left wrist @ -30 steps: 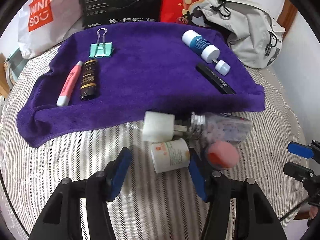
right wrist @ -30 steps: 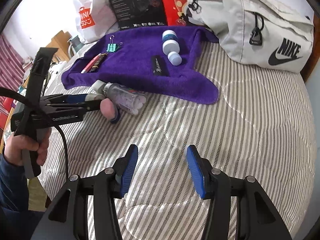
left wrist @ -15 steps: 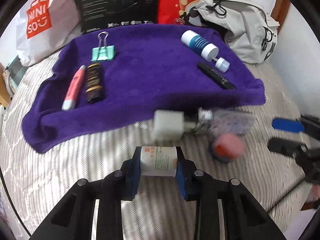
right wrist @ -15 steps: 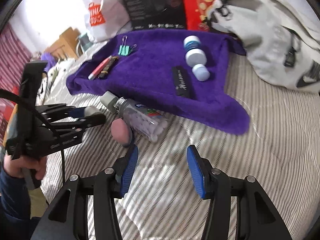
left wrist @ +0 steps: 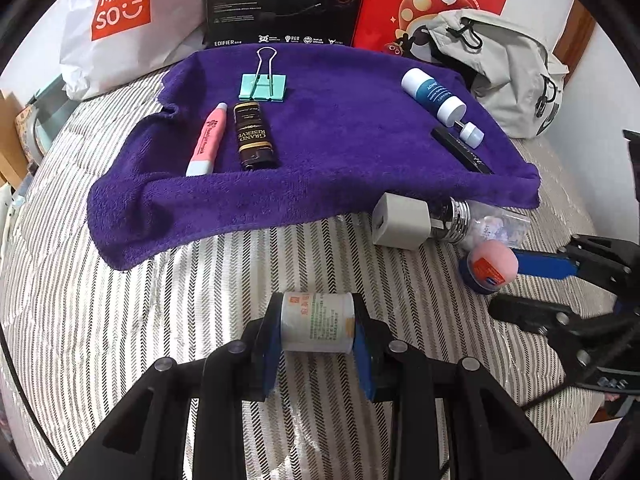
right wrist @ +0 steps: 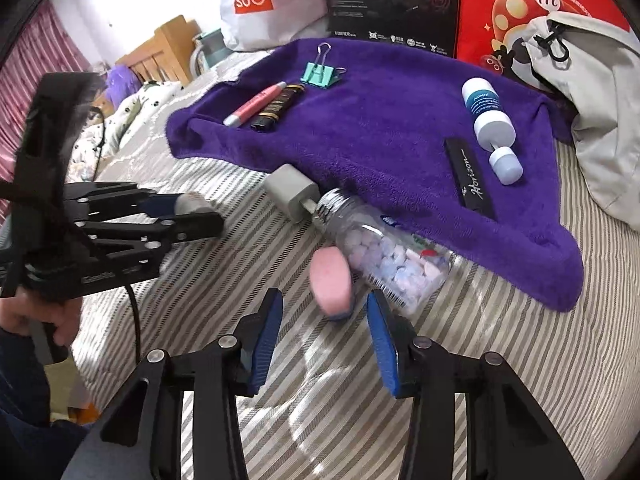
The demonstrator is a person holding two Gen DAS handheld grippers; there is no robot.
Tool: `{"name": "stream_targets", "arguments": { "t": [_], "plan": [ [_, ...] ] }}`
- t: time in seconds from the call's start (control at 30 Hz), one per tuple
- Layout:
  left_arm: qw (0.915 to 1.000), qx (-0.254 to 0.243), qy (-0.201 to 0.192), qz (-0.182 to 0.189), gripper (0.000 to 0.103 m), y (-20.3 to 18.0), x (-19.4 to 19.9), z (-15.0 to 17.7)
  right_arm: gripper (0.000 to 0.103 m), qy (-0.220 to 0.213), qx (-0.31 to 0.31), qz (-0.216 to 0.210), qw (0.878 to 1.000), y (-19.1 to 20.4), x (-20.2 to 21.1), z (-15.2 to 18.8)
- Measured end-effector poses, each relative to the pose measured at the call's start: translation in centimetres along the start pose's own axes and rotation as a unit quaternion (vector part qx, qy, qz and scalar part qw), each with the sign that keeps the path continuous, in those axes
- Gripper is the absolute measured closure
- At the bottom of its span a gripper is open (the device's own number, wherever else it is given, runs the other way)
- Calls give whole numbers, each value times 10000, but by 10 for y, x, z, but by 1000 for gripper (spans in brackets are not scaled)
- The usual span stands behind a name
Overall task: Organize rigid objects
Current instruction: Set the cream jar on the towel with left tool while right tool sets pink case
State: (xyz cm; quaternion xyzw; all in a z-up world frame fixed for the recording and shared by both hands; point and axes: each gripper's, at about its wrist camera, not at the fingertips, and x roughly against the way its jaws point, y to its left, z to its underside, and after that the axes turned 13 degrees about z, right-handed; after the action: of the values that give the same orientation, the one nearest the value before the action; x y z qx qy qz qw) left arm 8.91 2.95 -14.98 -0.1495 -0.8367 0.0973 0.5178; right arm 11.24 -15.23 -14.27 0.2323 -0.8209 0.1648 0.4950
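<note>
Lifted off the striped bedspread since a second ago, the small white jar now sits sideways between the blue pads of the left gripper, which is clamped on its two ends; before, it lay loose between the spread fingers. In the right wrist view the jar shows only as a pale end at that gripper's tip. Ahead of it on the bedspread lie a white charger plug, touching the neck of a clear bottle of pastel tablets, and a pink sponge. The right gripper has come in close to the sponge, its jaws apart either side of it, not touching. Beyond, the purple towel carries a mint binder clip, a pink tube, a dark brown tube, a blue-and-white bottle and a black comb.
</note>
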Motion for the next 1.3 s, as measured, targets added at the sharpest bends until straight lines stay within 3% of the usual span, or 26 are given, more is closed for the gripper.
{"name": "stream_targets", "arguments": {
  "t": [0.13, 0.23, 0.67, 0.8, 1.3],
  "plan": [
    [10000, 56, -47, 52, 73, 5, 3, 2, 75, 140, 17, -56, 9999, 0, -14, -6],
    [9999, 54, -56, 79, 73, 6, 3, 3, 78, 91, -39, -92, 9999, 1, -19, -8],
    [9999, -17, -146, 30, 73, 11, 10, 10, 79, 193, -113, 191, 9996, -12, -7, 12],
    [9995, 5, -189, 237, 73, 15, 16, 11, 79, 170, -136, 165, 9996, -14, -4, 12],
    [9973, 92, -527, 502, 73, 30, 49, -18, 79, -276, -112, -19, 9996, -28, 27, -18]
  ]
}}
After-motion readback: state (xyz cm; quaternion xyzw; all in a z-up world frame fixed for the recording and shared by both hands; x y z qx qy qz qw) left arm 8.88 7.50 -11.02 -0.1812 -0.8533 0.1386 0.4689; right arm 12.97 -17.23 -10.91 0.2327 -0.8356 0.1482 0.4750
